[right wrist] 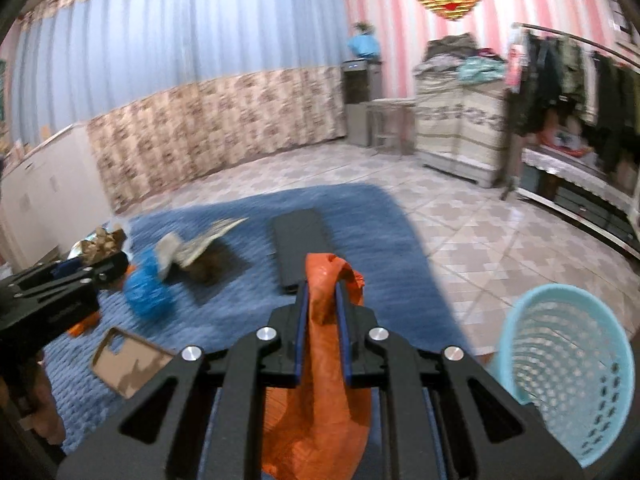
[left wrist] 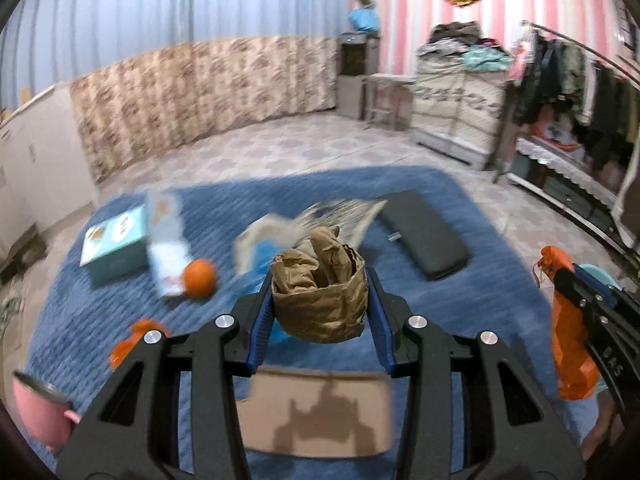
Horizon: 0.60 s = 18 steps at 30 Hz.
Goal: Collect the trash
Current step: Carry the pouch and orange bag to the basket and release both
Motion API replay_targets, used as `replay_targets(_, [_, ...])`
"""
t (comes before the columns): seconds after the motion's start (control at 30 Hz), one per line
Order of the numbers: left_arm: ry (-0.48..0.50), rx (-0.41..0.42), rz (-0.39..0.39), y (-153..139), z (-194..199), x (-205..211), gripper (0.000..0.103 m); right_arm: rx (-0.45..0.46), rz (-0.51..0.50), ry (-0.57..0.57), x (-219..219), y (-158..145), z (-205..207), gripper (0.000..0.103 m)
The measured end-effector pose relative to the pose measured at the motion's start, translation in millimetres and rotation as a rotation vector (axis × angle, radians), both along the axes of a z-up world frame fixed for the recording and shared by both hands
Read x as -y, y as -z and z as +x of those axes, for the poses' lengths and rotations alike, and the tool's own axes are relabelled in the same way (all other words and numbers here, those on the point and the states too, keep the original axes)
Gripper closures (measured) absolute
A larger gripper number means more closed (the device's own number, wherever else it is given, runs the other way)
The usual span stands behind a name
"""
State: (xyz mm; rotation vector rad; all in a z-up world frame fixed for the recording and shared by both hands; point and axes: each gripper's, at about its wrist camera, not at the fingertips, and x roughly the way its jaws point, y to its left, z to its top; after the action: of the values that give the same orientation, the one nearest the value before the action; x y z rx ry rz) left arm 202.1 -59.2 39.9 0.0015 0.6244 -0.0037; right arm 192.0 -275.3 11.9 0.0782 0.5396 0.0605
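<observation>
Left wrist view: the left gripper (left wrist: pixel 320 276) sits at lower centre, its jaws clenched on a crumpled brown paper bag (left wrist: pixel 320 300) that is pinched between the blue pads (left wrist: pixel 264 312) and lifted clear of the blue rug (left wrist: pixel 460 300). Below the bag, at the bottom of the frame, a flat piece of cardboard (left wrist: pixel 320 412) lies on the rug and carries the gripper's shadow. Left of centre lie an orange ball (left wrist: pixel 200 278), a pale printed packet (left wrist: pixel 166 240) and a teal box (left wrist: pixel 114 246); a torn booklet (left wrist: pixel 316 220) lies just behind the bag, and a black pad (left wrist: pixel 426 236) lies right of centre. An orange scrap (left wrist: pixel 132 340) shows beside the left finger, and a pink mug (left wrist: pixel 40 412) stands at the lower left edge. At the right edge the right gripper (left wrist: pixel 580 296) appears with an orange bag (left wrist: pixel 568 352) hanging from it. Right wrist view: the right gripper (right wrist: pixel 322 296) at lower centre has its jaws closed tight on the orange bag (right wrist: pixel 320 400), whose neck rises above the fingertips while the body hangs below. A light blue basket (right wrist: pixel 568 372) stands at the lower right, on the tiled floor (right wrist: pixel 500 240) beside the rug (right wrist: pixel 380 260). The left gripper (right wrist: pixel 112 264) enters at the left edge with the paper bag (right wrist: pixel 102 246). A blue crumpled ball (right wrist: pixel 146 288), the booklet (right wrist: pixel 200 246), the black pad (right wrist: pixel 302 248) and the cardboard (right wrist: pixel 128 360) lie on the rug. Both views are motion-blurred.
</observation>
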Motion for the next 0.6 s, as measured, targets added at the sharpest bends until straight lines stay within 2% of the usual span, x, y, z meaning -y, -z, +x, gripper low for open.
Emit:
replay_targets(0.13, [0.120, 0.048, 0.018, -14.1, 2.4, 52.7, 0.062, 0.020, -0.003, 0.153, 53.4, -6.4, -13.4, 0.089])
replay_targets(0.33, [0.316, 0.066, -0.045, -26.4, 10.4, 136.0, 0.062, 0.024, 0.002, 0.416, 144.1, -5.7, -46.1, 0.089])
replay_targets(0.5, [0.484, 0.034, -0.052, -11.6, 4.5, 204.0, 0.062, -0.003, 0.022, 0.572, 192.1, 9.4, -70.0, 0.089])
replay_targets(0.6, [0.553, 0.027, -0.006, 2.5, -0.9, 238.9, 0.062, -0.036, 0.026, 0.629, 211.0, 20.7, -78.2, 0.089])
